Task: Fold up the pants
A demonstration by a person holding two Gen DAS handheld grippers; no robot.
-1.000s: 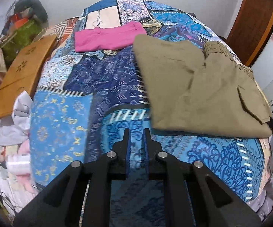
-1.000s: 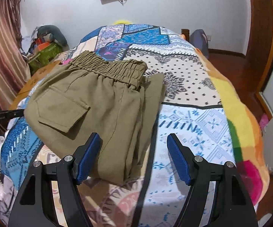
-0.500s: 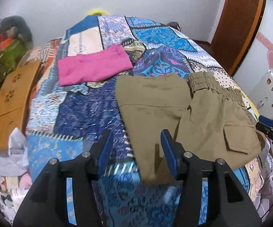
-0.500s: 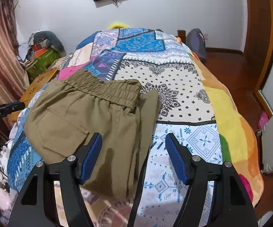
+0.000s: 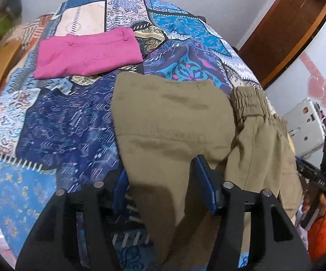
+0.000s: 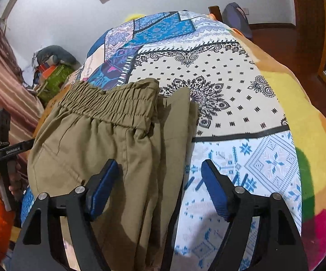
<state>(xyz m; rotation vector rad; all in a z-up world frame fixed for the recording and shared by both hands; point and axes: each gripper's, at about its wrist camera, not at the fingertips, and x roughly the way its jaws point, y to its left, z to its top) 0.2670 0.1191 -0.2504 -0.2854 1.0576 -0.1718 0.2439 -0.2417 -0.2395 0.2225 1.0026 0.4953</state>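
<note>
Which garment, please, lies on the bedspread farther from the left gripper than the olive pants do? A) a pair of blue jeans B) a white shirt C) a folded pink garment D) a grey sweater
C: in the left wrist view, a folded pink garment lies flat on the patterned bedspread, past the olive pants that the open left gripper straddles.

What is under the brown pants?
The brown pants lie folded on the patchwork bedspread, which shows all around them. The left gripper and right gripper hover open over them. Anything directly beneath the cloth is covered.
</note>
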